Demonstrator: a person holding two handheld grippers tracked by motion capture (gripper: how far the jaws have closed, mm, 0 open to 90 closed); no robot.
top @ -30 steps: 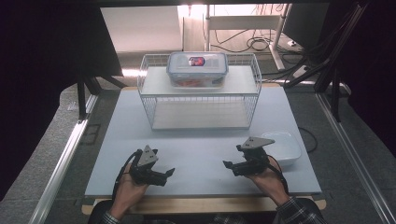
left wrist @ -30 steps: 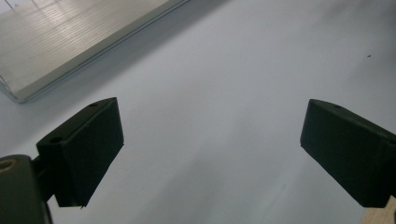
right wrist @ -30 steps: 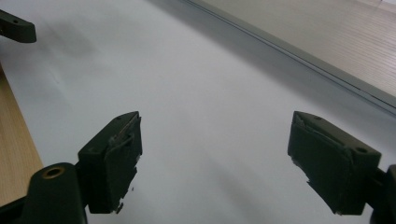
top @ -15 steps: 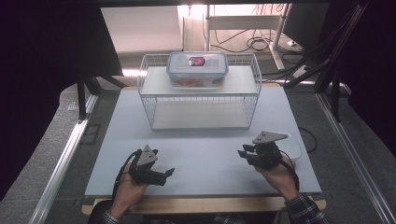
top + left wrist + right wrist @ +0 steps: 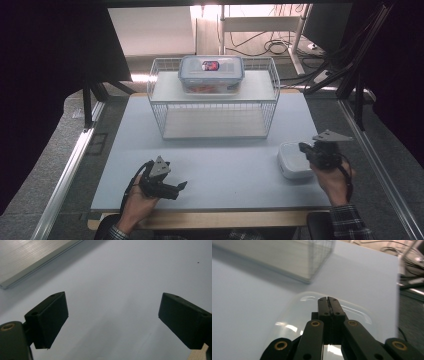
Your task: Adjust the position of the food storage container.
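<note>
White table (image 5: pixel 225 165), wire rack (image 5: pixel 215 105) at back with lidded box (image 5: pixel 211 74) on top: right gripper (image 5: pixel 327 299) pressed together, empty, over white dish (image 5: pixel 295 160) at right edge, left gripper (image 5: pixel 112 322) spread, idle; dish ungrasped, likely all work ahead.

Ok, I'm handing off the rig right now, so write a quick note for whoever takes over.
Left tongs: open, empty, low over the bare table near its front left.
Right tongs: jaws shut together, holding nothing, poised over the white dish at the table's right edge.
Lidded container: lid on, sitting on top of the wire rack at the back; the rack's lower level is bare.
Done: nothing grasped or moved that I can tell.
Left: probably open the right tongs and take the dish; the container is untouched.
</note>
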